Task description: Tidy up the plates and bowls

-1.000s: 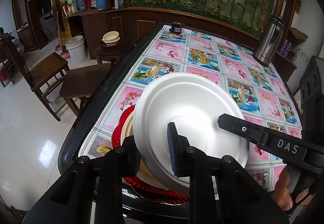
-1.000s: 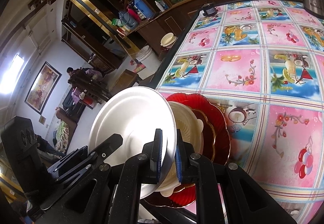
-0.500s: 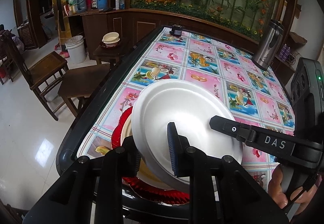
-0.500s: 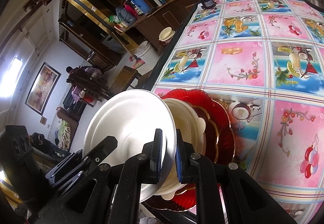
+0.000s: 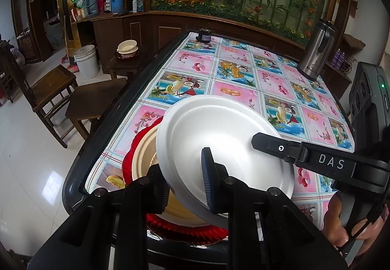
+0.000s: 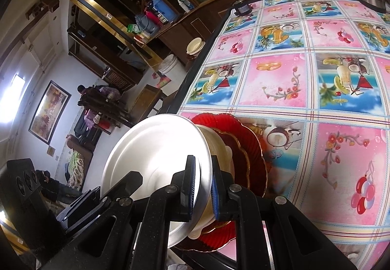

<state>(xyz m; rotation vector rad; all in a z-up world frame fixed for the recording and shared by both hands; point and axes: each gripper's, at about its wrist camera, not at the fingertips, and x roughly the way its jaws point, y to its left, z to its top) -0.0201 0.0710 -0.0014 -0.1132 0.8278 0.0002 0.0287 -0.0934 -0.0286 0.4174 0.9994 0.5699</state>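
A white foam plate point(image 5: 219, 138) hangs tilted over a stack at the table's near left corner. The stack is a cream bowl point(image 5: 143, 157) on a red scalloped plate point(image 5: 185, 228). My right gripper point(image 6: 203, 187) is shut on the white plate's point(image 6: 156, 160) rim and reaches in from the right in the left wrist view point(image 5: 265, 143). My left gripper point(image 5: 185, 182) straddles the plate's near rim with its jaws apart. In the right wrist view the cream bowl point(image 6: 219, 148) and red plate point(image 6: 253, 148) sit just behind the white plate.
The table point(image 5: 243, 75) has a colourful fruit-print cloth. A steel kettle point(image 5: 316, 50) stands at its far right and a small dark jar point(image 5: 204, 35) at the far edge. Wooden chairs point(image 5: 48, 89) and a stool with bowls point(image 5: 127, 49) stand left of the table.
The white plate has tipped from steep towards level and come lower over the stack. The right gripper keeps its hold on the rim and has shifted slightly.
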